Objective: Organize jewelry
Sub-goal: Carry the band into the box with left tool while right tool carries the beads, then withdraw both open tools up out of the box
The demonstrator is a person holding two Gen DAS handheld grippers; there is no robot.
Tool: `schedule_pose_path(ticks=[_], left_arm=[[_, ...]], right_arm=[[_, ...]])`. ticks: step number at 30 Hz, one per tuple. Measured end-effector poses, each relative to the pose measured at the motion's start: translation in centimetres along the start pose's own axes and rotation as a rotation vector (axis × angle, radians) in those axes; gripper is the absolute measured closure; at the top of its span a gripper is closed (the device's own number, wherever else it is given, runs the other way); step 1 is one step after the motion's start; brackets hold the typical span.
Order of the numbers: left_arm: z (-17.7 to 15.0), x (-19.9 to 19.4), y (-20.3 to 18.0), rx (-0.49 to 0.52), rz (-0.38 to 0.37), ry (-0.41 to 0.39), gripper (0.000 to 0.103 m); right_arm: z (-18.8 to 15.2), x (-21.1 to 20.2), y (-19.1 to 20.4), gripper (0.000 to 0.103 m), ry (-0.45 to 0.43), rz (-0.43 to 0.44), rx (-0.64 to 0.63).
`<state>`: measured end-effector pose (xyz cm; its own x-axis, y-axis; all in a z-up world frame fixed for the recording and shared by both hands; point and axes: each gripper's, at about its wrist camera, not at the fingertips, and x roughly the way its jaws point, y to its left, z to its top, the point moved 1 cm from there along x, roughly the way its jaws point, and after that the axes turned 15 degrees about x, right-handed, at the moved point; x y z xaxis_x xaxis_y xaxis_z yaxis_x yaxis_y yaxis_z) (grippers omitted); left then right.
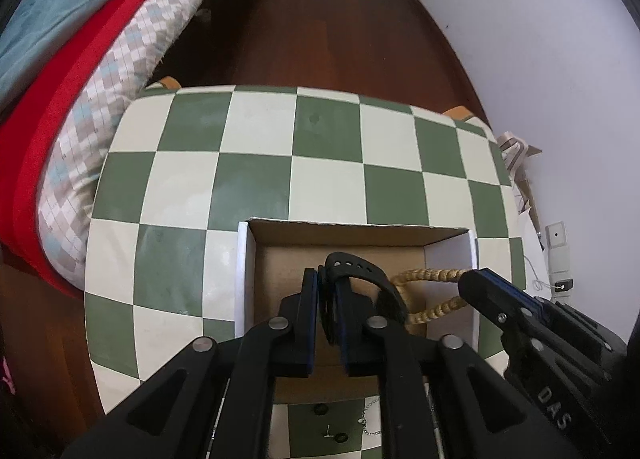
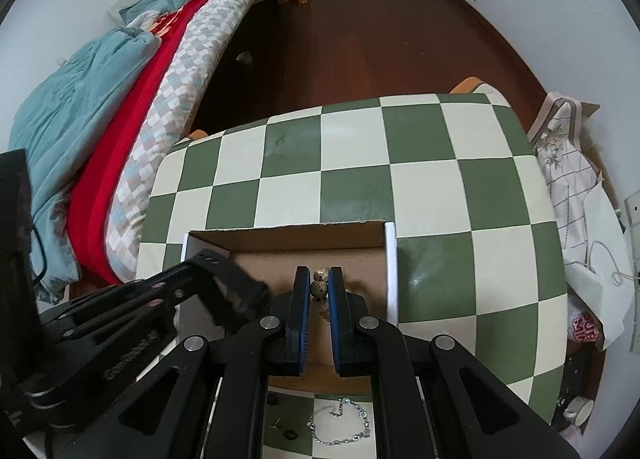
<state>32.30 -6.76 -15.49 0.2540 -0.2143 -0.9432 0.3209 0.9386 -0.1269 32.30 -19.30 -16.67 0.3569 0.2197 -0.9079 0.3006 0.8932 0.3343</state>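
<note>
An open cardboard box [image 1: 256, 259] [image 2: 384, 255] sits on the green-and-white checkered table [image 1: 256, 175] [image 2: 432, 187]. My left gripper [image 1: 327, 279] is shut on a black watch strap [image 1: 356, 269] and holds it over the box; the strap also shows in the right wrist view [image 2: 224, 271]. My right gripper [image 2: 320, 277] is shut on a tan wooden bead bracelet [image 2: 320, 287] over the box's right part; the beads also show in the left wrist view [image 1: 428, 275]. A silver chain [image 2: 340, 423] [image 1: 370, 417] and small dark studs [image 1: 320, 409] [image 2: 290, 435] lie on the table in front of the box.
A bed with red, teal and checked bedding [image 1: 80, 59] [image 2: 132, 99] stands left of the table. Dark wooden floor [image 1: 320, 27] lies beyond. Bags and cloth [image 2: 572, 179] pile up at the right by the white wall.
</note>
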Motion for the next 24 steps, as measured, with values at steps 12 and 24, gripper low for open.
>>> schedule_pose_path(ticks=[12, 24], left_arm=[[0.3, -1.7, 1.3, -0.018, 0.082, -0.033, 0.02], [-3.2, -5.4, 2.7, 0.006, 0.383, -0.166, 0.0]], right_arm=[[-0.2, -0.4, -0.2, 0.062, 0.073, -0.012, 0.01], [-3.5, -1.9, -0.8, 0.001, -0.048, -0.252, -0.097]])
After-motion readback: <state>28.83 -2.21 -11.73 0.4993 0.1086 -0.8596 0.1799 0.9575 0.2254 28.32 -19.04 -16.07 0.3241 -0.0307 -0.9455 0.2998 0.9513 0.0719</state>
